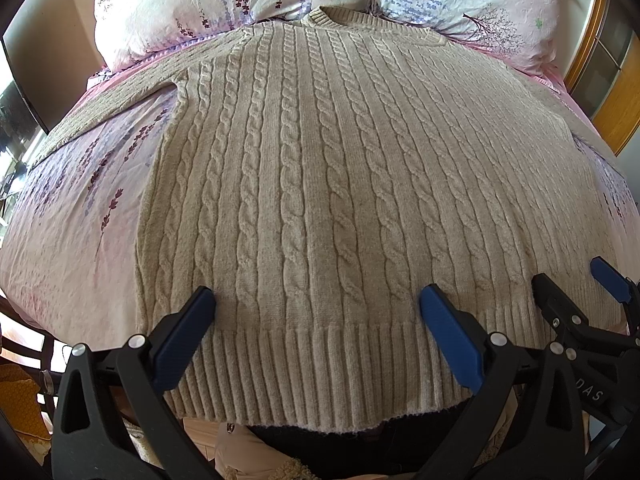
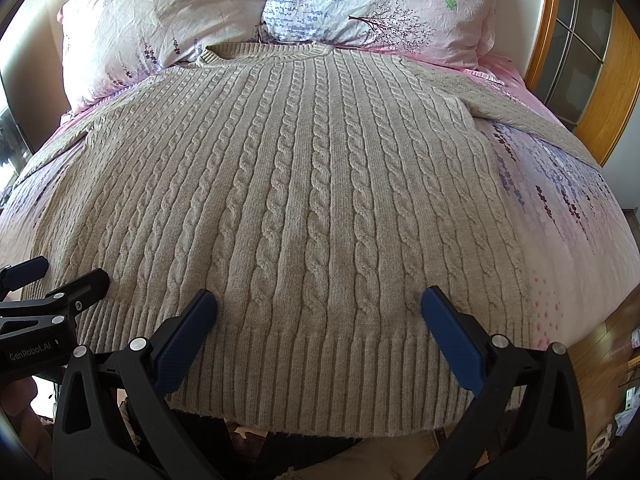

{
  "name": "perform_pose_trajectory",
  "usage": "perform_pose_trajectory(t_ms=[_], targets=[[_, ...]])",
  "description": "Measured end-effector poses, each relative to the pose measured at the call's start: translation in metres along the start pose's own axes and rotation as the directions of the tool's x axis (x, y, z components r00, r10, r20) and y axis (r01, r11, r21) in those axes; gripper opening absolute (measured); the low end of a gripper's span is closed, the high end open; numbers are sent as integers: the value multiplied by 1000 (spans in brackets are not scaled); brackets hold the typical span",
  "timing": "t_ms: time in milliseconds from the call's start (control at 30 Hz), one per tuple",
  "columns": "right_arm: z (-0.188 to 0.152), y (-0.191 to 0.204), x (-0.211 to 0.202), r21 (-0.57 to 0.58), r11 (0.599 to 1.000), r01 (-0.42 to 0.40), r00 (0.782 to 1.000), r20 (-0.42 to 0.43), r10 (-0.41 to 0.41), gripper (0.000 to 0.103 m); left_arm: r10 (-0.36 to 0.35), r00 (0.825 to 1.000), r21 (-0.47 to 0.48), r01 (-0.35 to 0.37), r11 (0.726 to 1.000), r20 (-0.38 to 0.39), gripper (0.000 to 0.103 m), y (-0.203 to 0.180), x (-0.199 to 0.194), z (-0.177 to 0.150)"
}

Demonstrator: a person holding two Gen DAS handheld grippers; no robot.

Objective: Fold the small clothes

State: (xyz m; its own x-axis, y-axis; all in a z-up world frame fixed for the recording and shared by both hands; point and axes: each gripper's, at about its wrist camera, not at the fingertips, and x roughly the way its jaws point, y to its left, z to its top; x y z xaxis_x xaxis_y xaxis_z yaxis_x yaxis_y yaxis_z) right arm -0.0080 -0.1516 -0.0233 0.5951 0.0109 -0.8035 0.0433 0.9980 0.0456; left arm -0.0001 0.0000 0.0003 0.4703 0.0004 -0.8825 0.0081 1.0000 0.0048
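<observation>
A beige cable-knit sweater [image 1: 320, 168] [image 2: 304, 184] lies flat, front up, on the bed, its collar [image 1: 340, 16] toward the pillows. Its ribbed hem [image 1: 320, 376] [image 2: 320, 380] hangs slightly over the near bed edge. One sleeve [image 1: 104, 108] stretches out to the left, the other [image 2: 532, 116] to the right. My left gripper [image 1: 318, 300] [image 2: 62, 274] is open low over the hem's left half. My right gripper [image 2: 320, 302] [image 1: 574, 280] is open beside it over the right half. Neither holds any fabric.
Two floral pillows [image 1: 224, 4] [image 2: 384, 0] lean at the head of the bed. The pink floral sheet [image 1: 72, 216] [image 2: 580, 232] shows on both sides of the sweater. A wooden cabinet with glass panes [image 2: 580, 60] stands at the right. Wooden floor [image 2: 612, 344] lies beyond the bed's right corner.
</observation>
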Motion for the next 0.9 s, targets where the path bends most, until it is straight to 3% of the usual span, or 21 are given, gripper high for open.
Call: perform_pose_trajectory(t_ms=[900], targets=[[1, 1, 1, 1, 1000, 0, 1000, -8, 0, 102, 0, 1000, 0, 0, 1000, 2, 101, 0, 0, 0]])
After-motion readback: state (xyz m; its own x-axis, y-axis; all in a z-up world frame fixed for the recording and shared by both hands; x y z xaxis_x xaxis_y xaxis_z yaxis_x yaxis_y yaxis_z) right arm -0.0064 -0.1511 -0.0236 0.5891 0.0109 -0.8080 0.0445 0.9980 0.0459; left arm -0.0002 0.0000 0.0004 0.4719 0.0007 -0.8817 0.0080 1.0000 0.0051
